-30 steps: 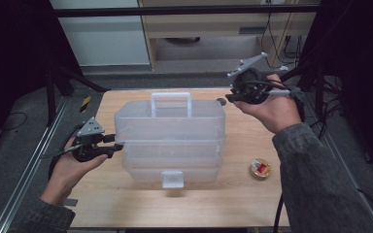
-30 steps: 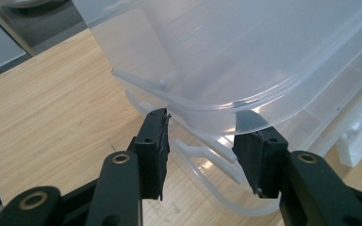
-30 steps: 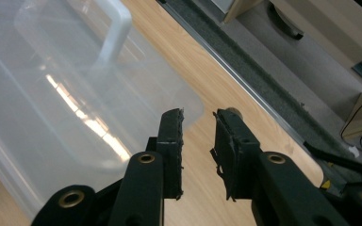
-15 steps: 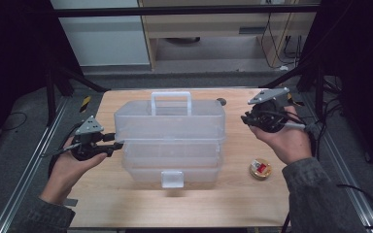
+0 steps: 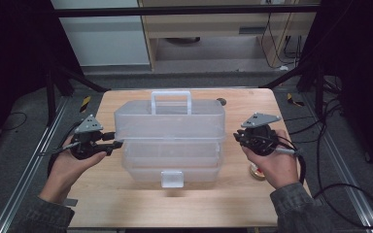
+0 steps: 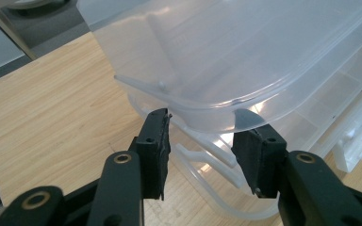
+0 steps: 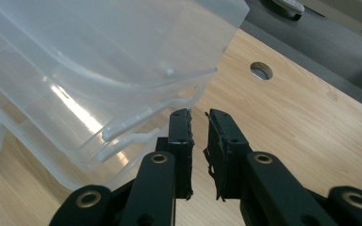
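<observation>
We judge the clear plastic box (image 5: 171, 138) light, slippery, somewhat flexible; its end ledges suit gripping. Our left gripper (image 6: 202, 148) stands half-open, touching nothing; right gripper (image 7: 199, 125) has just been closing, nearly shut, empty.

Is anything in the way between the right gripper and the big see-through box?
Nothing visible. The right gripper sits just beside the clear plastic box, its nearly shut jaws empty, with bare wooden table around them.
</observation>
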`<control>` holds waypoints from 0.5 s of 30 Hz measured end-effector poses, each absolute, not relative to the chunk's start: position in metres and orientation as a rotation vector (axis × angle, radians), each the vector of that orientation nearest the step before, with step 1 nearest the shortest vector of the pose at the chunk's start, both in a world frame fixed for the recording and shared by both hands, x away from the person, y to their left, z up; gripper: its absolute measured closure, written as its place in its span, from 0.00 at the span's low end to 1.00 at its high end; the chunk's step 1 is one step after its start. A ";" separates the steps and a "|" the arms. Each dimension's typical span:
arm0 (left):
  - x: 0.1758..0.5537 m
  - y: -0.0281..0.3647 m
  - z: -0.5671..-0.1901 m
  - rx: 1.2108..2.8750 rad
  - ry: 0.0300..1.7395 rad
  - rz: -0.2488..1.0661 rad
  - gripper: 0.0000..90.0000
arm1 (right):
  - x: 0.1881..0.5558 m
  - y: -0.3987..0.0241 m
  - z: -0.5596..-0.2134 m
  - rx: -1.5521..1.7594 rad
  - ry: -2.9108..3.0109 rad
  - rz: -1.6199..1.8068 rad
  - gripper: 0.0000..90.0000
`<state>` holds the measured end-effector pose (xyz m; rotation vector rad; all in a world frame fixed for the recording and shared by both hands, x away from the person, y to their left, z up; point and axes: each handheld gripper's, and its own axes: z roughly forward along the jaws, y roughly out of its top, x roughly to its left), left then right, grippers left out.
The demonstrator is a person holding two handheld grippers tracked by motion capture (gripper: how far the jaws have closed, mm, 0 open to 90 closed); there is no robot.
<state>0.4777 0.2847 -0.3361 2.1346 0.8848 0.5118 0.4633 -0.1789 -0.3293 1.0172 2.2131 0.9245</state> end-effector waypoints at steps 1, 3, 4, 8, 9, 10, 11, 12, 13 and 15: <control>0.478 0.285 -0.336 2.135 0.884 0.510 0.62 | 0.463 -0.179 -0.331 1.022 2.208 0.932 0.88; 0.479 0.285 -0.335 2.136 0.883 0.510 0.62 | 0.460 -0.179 -0.335 1.045 2.192 0.947 0.88; 0.479 0.285 -0.335 2.133 0.885 0.510 0.63 | 0.459 -0.178 -0.337 1.052 2.189 0.954 0.88; 0.480 0.285 -0.335 2.132 0.886 0.513 0.63 | 0.454 -0.175 -0.347 1.078 2.186 0.972 0.88; 0.480 0.285 -0.334 2.132 0.885 0.513 0.63 | 0.453 -0.173 -0.353 1.086 2.186 0.976 0.88; 0.480 0.285 -0.334 2.132 0.885 0.513 0.63 | 0.453 -0.173 -0.353 1.086 2.186 0.976 0.88; 0.480 0.285 -0.334 2.131 0.886 0.513 0.63 | 0.451 -0.171 -0.359 1.098 2.192 0.975 0.88; 0.480 0.285 -0.334 2.132 0.885 0.512 0.63 | 0.451 -0.171 -0.359 1.098 2.192 0.975 0.88; 0.480 0.285 -0.334 2.133 0.884 0.512 0.63 | 0.450 -0.171 -0.364 1.107 2.192 0.975 0.89; 0.480 0.285 -0.334 2.133 0.884 0.511 0.63 | 0.449 -0.171 -0.371 1.124 2.193 0.980 0.90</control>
